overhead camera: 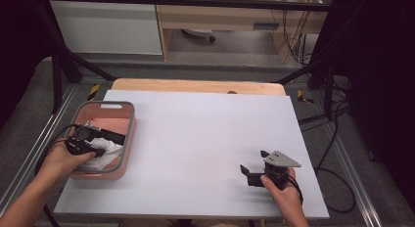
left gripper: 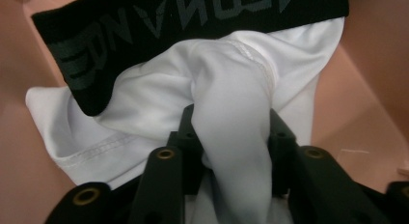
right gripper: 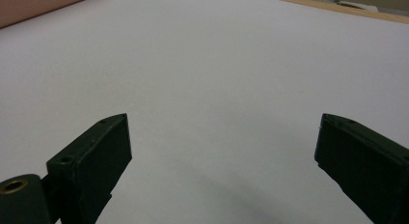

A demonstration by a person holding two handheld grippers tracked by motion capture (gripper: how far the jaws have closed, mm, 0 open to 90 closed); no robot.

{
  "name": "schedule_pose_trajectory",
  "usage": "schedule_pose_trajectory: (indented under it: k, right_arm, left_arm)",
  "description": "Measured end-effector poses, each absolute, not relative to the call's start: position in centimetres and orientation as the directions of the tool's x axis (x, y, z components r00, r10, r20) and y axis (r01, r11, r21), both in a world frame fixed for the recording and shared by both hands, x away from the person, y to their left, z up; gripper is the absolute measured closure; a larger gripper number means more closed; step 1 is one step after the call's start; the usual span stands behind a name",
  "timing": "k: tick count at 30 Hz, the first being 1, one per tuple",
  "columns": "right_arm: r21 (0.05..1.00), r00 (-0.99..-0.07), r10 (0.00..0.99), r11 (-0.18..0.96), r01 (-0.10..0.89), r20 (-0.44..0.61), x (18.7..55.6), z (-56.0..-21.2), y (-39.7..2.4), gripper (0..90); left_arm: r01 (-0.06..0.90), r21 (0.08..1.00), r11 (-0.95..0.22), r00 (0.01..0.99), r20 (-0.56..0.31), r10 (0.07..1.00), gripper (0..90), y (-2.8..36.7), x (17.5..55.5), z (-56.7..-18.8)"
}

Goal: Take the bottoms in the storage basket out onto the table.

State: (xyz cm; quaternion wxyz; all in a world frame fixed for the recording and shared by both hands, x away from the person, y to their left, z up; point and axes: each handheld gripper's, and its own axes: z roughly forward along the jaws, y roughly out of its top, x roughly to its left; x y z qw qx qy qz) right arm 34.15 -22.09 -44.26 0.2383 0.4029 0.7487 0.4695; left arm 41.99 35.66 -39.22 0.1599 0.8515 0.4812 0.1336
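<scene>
Left gripper [left gripper: 231, 137]: jaws clamped on a fold of white garment [left gripper: 231, 89]. In the left gripper view the bunched cloth rises between the two black jaws and spreads out beyond them. A black elastic waistband [left gripper: 144, 26] with grey lettering runs across the top of the garment; the lettering reads reversed or upside down and cannot be made out in full. A stitched hem shows on the lower left edge of the cloth.

Garment location: inside the pink bin [overhead camera: 128, 139], pink walls visible on both sides of the cloth in the left gripper view. In the high view the left gripper [overhead camera: 105, 139] sits over the near half of the bin, held by the left hand [overhead camera: 66, 156], with its cable trailing off to the left. White cloth [overhead camera: 100, 158] lies in the near part of the bin; the far part shows bare pink floor. Bin has a grey rim and stands at the left edge of the counter [overhead camera: 195, 134].

Right gripper [right gripper: 222, 156]: jaws wide apart, nothing between them, pointing across bare white counter surface [right gripper: 217, 64]. In the high view the right gripper [overhead camera: 252, 169] is low over the near right part of the counter, held by the right hand [overhead camera: 284, 190], grey three-cornered plate on top. Well apart from the bin.

A strip of wooden edge [overhead camera: 195, 85] shows beyond the far side of the white surface.
</scene>
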Motion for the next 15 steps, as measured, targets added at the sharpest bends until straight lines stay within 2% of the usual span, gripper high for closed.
schedule_pose_trajectory:
  k: [5, 15]
  right_arm:
    - [0.895, -0.557, 0.830, 0.225, 0.385, 0.031, 34.2, -44.3, -22.2, 5.8]
    - [0.896, -0.558, 0.829, 0.226, 0.383, 0.029, 34.1, -44.3, -22.2, 5.8]
  left_arm:
    - [0.749, 0.469, -0.468, 0.502, 0.061, 0.863, 72.9, 36.0, 41.9, -38.0]
    - [0.682, 0.604, -0.413, 0.475, 0.064, 0.878, 73.9, 36.4, 42.2, -35.7]
